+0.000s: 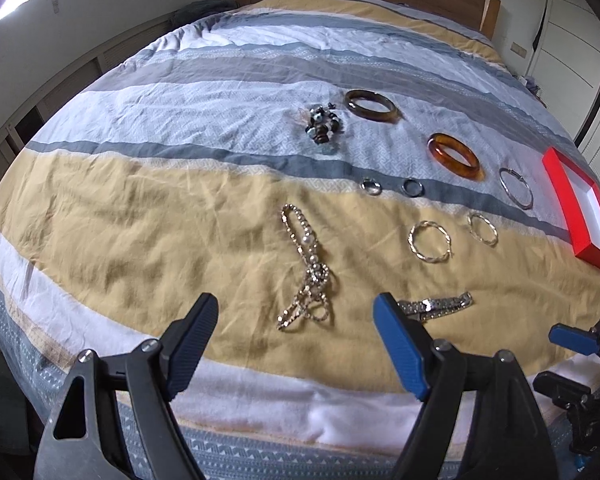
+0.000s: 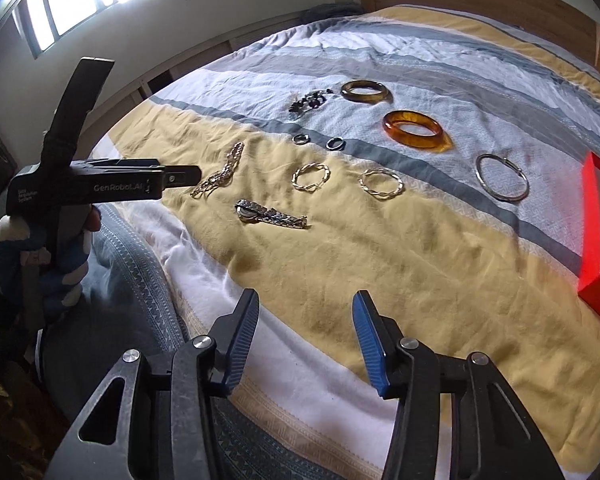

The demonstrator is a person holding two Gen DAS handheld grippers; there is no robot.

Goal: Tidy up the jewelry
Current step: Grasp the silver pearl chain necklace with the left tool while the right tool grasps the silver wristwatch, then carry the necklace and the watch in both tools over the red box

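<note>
Only R wrist view shows gloved hand (image 2: 40, 248) w/ left gripper (image 1: 294, 316), jaws wide; right gripper (image 2: 306, 308) jaws apart, empty.

Bare bedspread (image 2: 340, 264) lies open before the watch (image 2: 268, 213); red box (image 2: 596, 248) flanks right.

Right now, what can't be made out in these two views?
- Red box: cut by the right edge and blurred in the right wrist view; contents unclear in both.
- Watch: partly behind the left gripper finger in the left wrist view; dial unreadable in both.
- Bead cluster: too small to tell its pieces.
- Right gripper: open, empty.
</note>
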